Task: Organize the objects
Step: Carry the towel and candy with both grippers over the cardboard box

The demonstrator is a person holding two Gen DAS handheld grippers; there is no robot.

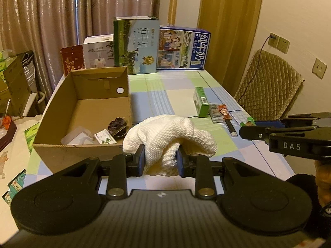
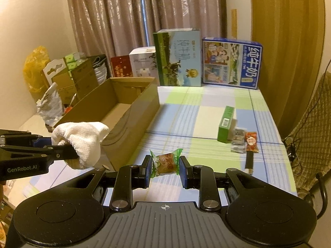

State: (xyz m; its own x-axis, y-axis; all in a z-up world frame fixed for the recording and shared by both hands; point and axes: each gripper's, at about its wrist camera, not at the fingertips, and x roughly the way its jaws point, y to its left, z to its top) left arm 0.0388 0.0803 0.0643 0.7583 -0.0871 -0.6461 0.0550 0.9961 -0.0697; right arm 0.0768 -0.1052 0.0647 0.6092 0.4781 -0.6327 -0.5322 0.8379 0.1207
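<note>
My left gripper (image 1: 160, 159) is shut on a white knitted cloth (image 1: 167, 136), held above the table just right of an open cardboard box (image 1: 62, 95). The same cloth (image 2: 82, 138) and left gripper (image 2: 72, 155) appear at the left of the right wrist view. The box holds a dark round item (image 1: 116, 127), a small card (image 1: 104, 138) and a clear plastic piece (image 1: 77, 137). My right gripper (image 2: 164, 168) is shut on a wrapped candy (image 2: 165, 163) with green ends, above the checked tablecloth (image 2: 186, 113). That right gripper (image 1: 248, 129) reaches in from the right of the left wrist view.
A green small box (image 2: 226, 124), a silver packet (image 2: 239, 139), a red snack packet (image 2: 251, 141) and a black pen-like stick (image 2: 249, 162) lie at the table's right. Milk cartons (image 1: 136, 45) (image 1: 183, 48) stand along the far edge. A padded chair (image 1: 269, 86) sits right of the table.
</note>
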